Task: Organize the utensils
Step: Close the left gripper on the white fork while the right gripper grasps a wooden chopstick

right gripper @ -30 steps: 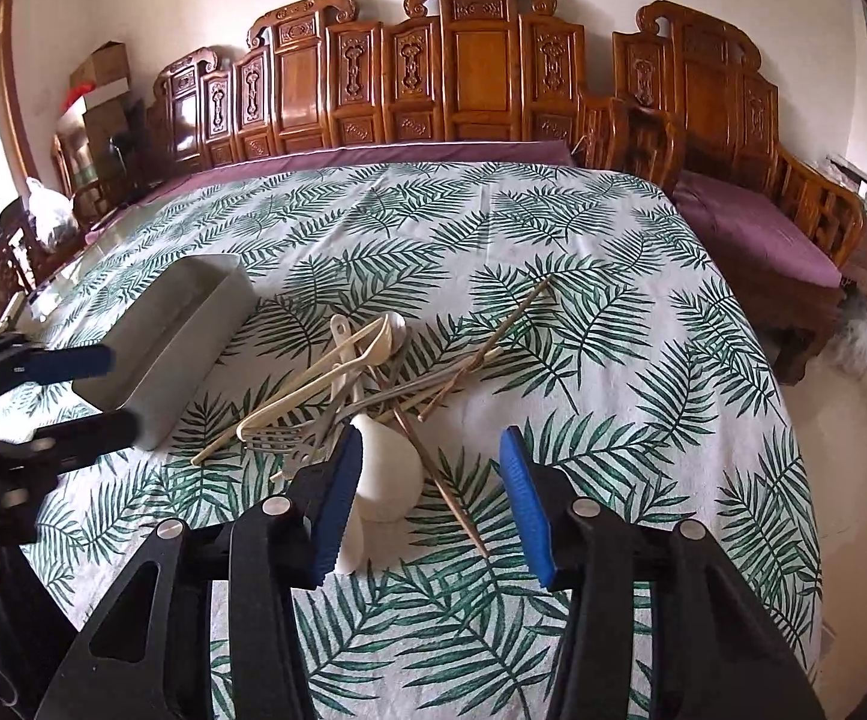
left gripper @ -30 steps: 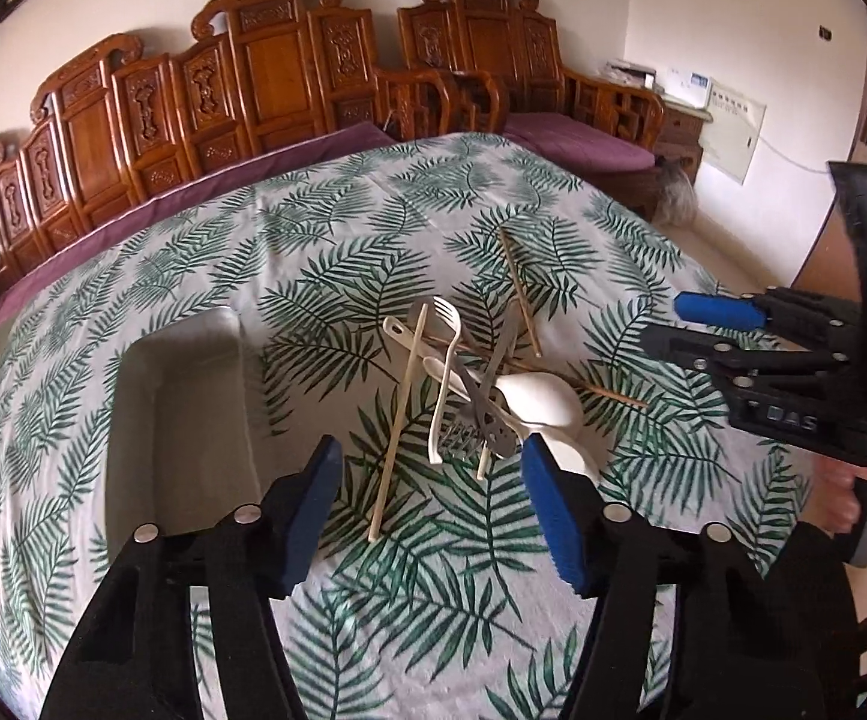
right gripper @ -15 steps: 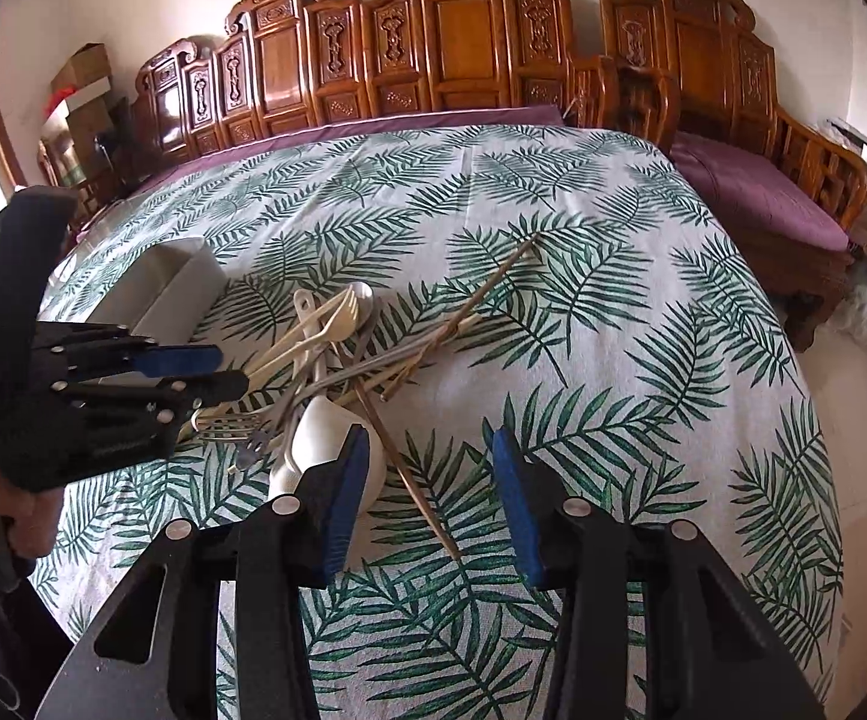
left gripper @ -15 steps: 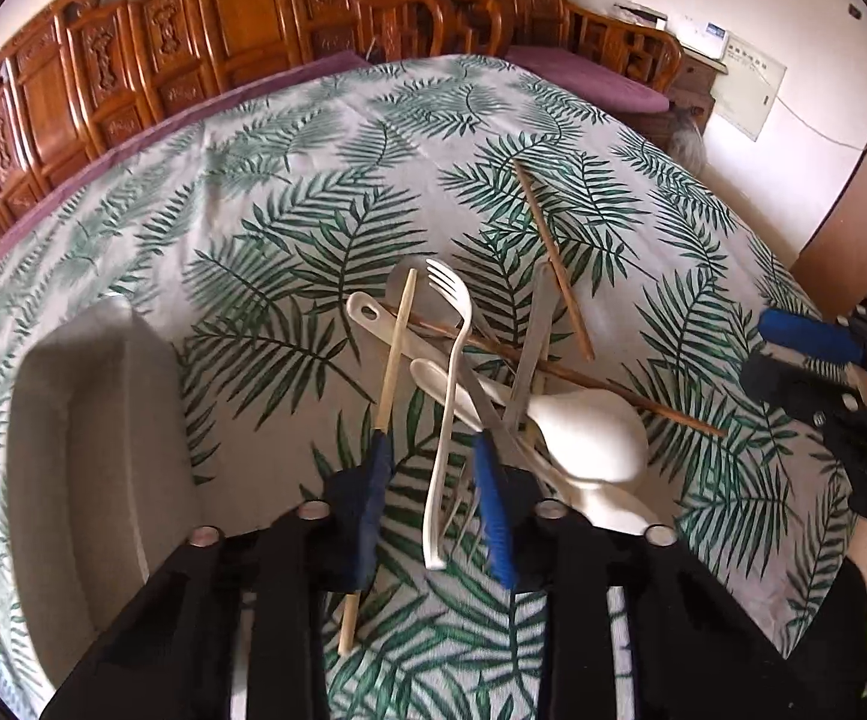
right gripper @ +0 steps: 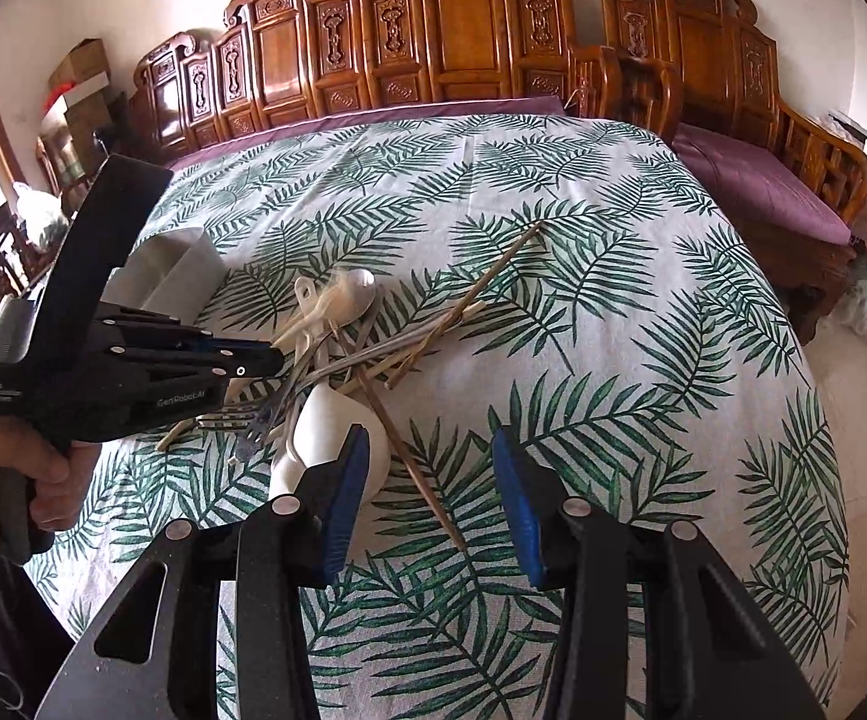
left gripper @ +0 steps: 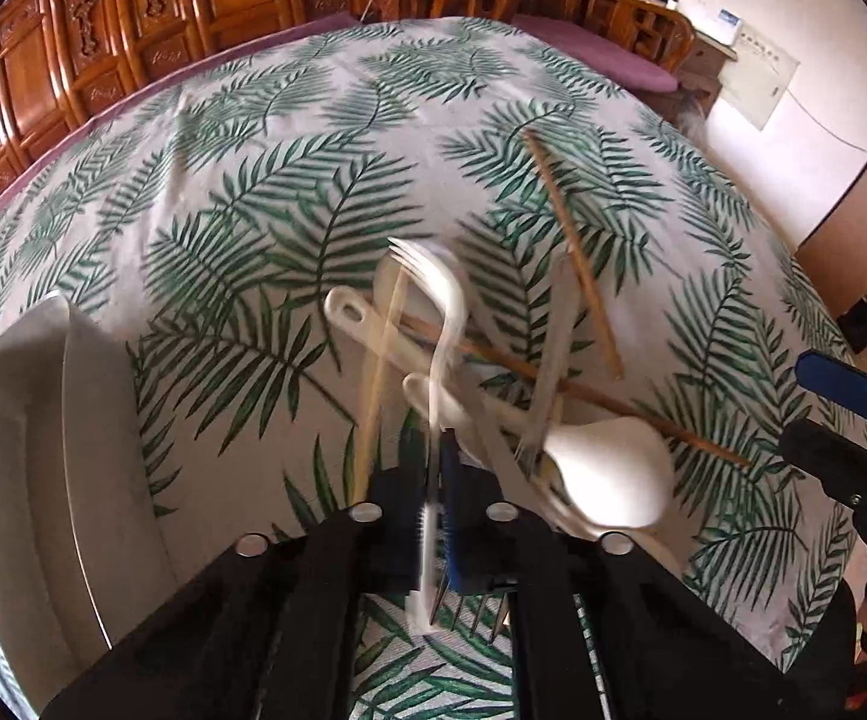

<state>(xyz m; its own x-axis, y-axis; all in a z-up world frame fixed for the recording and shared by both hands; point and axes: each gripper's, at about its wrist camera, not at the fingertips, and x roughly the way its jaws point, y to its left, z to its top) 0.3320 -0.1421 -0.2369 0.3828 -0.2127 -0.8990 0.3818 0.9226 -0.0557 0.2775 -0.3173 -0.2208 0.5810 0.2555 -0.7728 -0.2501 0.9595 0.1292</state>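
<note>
My left gripper (left gripper: 433, 516), wide 1 s ago, has clenched on the white fork (left gripper: 442, 324), seemingly lifting from the pile; tray (left gripper: 43, 450) just left. Right gripper (right gripper: 430, 498) released, idle over the worktop (right gripper: 613, 360).

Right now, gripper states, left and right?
Left gripper: shut on the white plastic fork.
Right gripper: open, holding nothing.
</note>
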